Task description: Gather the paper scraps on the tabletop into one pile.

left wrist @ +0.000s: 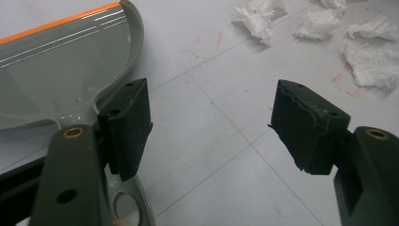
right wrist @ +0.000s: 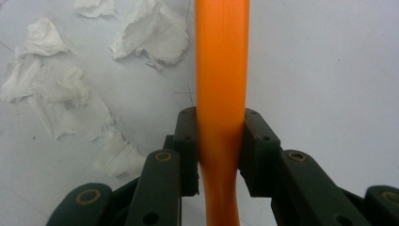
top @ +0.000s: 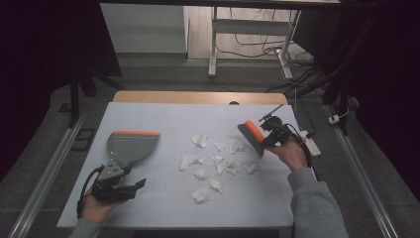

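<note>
On the pale blue table top (top: 163, 198), left side: grey plastic dustpan with an orange lip (top: 130, 146) lying flat. Left gripper (top: 130, 186) just beside its handle, jaws standing apart, nothing between them. Right gripper (top: 267, 135) clamped tight on the orange-backed hand brush (top: 251, 137), held above the table at the right edge of the scattered crumpled white paper scraps (top: 218, 163)

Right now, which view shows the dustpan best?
The high view: the whole dustpan lies on the table, orange lip away from the person. The left gripper view crops it to part of the tray and rim beside the open left claw.
</note>
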Tool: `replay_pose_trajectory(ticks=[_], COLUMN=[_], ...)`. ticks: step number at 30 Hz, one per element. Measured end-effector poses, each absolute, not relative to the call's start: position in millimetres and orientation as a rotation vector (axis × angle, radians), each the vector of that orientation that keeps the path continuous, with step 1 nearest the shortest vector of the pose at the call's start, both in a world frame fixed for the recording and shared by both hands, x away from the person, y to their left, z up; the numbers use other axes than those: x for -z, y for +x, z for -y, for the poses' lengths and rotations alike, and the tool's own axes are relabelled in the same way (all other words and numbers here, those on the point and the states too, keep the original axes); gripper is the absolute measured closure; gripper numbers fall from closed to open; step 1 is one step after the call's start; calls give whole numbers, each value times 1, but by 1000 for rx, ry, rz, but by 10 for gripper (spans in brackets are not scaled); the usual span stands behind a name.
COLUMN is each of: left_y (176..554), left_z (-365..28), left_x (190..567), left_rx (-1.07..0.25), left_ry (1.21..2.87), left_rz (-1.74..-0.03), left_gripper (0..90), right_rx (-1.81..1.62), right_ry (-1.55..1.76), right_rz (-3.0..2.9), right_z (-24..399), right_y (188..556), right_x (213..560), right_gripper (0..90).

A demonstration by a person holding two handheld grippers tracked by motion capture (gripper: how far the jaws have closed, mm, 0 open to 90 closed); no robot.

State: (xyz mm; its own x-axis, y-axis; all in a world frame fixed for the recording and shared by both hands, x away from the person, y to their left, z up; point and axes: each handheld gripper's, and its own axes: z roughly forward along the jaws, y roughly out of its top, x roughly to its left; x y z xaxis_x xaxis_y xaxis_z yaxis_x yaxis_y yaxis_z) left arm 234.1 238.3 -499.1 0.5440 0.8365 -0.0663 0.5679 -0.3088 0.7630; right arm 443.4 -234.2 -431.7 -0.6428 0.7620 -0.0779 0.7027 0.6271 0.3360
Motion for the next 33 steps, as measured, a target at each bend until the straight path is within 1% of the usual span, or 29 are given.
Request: replay_pose_trajectory(ticks=[9, 13, 17, 22, 26, 30, 33], left_y=[234, 234, 234, 234, 234, 234, 234], left_z=[-238, -239, -238, -238, -237, -237, -236], left_x=[499, 499, 500, 500, 500, 500, 500], left_rx=[-449, -448, -448, -447, -446, -444, -441], left_ry=[2014, 2009, 2012, 2014, 2016, 2016, 2020], left_rz=[-1130, -1135, -1132, -1130, -1129, -1129, -1125], left_gripper=[299, 300, 300, 299, 299, 299, 299], right_rx=[-273, -228, -219, -331, -431, -441, -401], right_ry=[1169, 1135, 1058, 961, 1000, 1112, 1208], right_rz=[-2699, -2733, -2777, -2860, -2807, -2718, -2656], right_z=[206, 190, 172, 154, 169, 202, 228], right_y=[461, 464, 458, 439, 432, 428, 422], right_x=[437, 439, 440, 434, 421, 407, 404], right_gripper=[709, 709, 710, 709, 709, 709, 709])
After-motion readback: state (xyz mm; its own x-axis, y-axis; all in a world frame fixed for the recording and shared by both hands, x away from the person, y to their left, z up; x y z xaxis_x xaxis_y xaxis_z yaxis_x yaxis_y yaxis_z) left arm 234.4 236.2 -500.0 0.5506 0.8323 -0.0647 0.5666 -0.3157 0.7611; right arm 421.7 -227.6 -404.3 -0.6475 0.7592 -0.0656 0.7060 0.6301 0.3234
